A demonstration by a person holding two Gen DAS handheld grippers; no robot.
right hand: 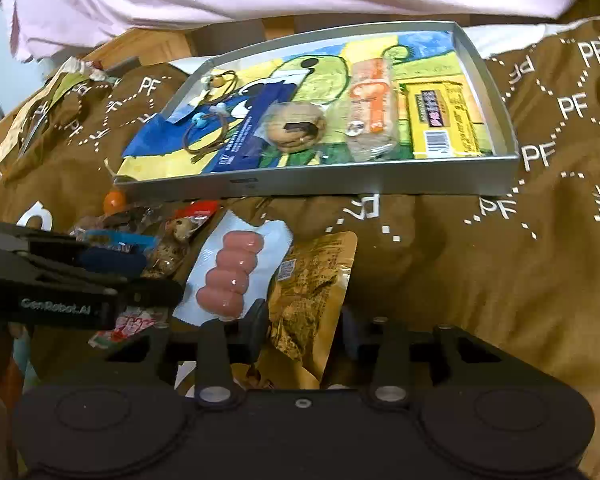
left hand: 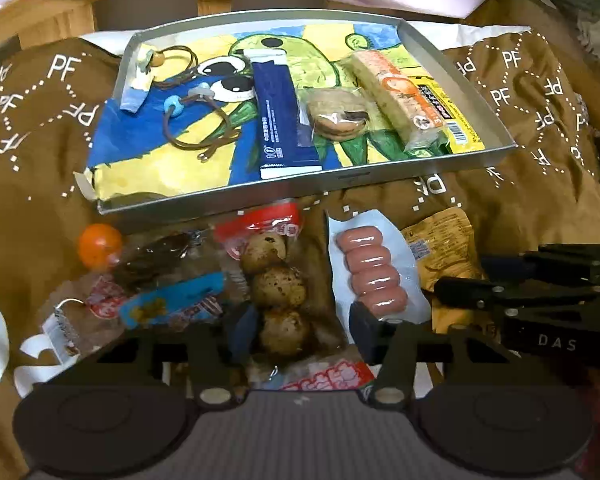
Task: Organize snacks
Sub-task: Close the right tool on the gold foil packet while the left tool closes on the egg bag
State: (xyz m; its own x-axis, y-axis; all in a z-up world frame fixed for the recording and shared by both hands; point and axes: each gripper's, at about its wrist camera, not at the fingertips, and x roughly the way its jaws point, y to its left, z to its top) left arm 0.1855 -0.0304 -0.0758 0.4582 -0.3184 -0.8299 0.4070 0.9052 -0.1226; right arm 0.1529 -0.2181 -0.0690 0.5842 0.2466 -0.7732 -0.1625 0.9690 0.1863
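Snacks lie before the tray — left gripper spread around the egg pack, right gripper spread around the gold pouch.

Potato pack's near end — hidden behind the hand-held gripper.

"PF" repeats in white across the brown cloth. The left gripper reads "GenRobot.AI"; the right gripper shows "DAS". Snack wrapper print is illegible.
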